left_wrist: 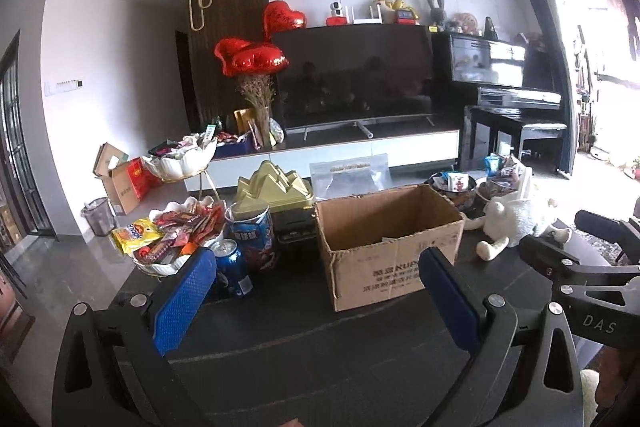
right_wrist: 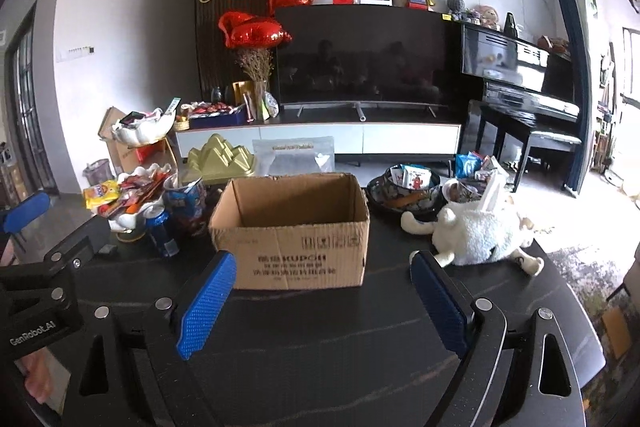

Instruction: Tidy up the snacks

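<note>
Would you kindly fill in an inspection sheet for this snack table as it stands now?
Surface: dark table, bare in front.
Job's things: open cardboard box at centre, inside mostly hidden; white snack dish piled with packets to its left; dark snack bowl to its right.
Clutter: blue can, round tin, gold mountain-shaped box, white plush toy.
Grippers: left tool open, empty; right tool open, empty.
Cables: nothing seen.
Surroundings: television, red heart balloons, black piano.
</note>
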`<state>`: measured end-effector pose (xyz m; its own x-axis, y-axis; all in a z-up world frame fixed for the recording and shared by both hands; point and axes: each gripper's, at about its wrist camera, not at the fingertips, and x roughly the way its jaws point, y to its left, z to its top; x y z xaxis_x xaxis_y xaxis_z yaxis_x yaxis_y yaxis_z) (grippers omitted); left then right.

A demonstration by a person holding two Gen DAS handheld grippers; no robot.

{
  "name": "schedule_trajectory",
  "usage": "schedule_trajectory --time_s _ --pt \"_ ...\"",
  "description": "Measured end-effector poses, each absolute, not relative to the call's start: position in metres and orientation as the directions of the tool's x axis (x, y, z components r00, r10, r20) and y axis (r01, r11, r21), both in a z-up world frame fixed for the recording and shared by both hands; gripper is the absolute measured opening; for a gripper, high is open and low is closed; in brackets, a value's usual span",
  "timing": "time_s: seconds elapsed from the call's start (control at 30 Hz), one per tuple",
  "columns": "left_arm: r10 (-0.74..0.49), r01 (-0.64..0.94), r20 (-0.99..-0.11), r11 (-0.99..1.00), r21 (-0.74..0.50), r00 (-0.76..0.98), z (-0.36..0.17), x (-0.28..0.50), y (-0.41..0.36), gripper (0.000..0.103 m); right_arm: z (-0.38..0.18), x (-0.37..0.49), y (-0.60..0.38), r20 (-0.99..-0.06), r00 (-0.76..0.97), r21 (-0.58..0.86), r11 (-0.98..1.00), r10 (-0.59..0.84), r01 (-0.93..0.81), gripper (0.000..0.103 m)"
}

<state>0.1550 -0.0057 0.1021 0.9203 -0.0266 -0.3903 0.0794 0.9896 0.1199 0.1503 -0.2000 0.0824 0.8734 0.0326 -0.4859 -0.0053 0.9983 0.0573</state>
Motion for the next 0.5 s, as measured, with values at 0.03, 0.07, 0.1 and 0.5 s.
schedule_trajectory --time_s 0.03,0.07,0.1,0.5 --pt "-0.027 0.081 -0.388 0.989 0.122 0.921 0.102 0.151 -0.007 0.103 0.082 0.146 -0.201 -0.487 0.872 0.067 0.998 0.039 -0.006 0.090" --pt "-0.028 0.082 -0.384 0.989 0.125 0.923 0.103 0.148 -0.008 0.103 0.081 0.143 -0.203 -0.488 0.872 0.078 0.997 0.047 -0.009 0.090" --pt "-0.028 0.082 -0.380 0.989 0.127 0.925 0.103 0.144 -0.008 0.103 0.081 0.140 -0.203 -0.489 0.871 0.084 0.996 0.052 -0.012 0.090" --pt "-0.046 0.094 -0.353 0.988 0.120 0.934 0.102 0.117 -0.010 0.103 0.075 0.111 -0.206 -0.486 0.873 0.095 0.995 0.049 -0.003 0.090"
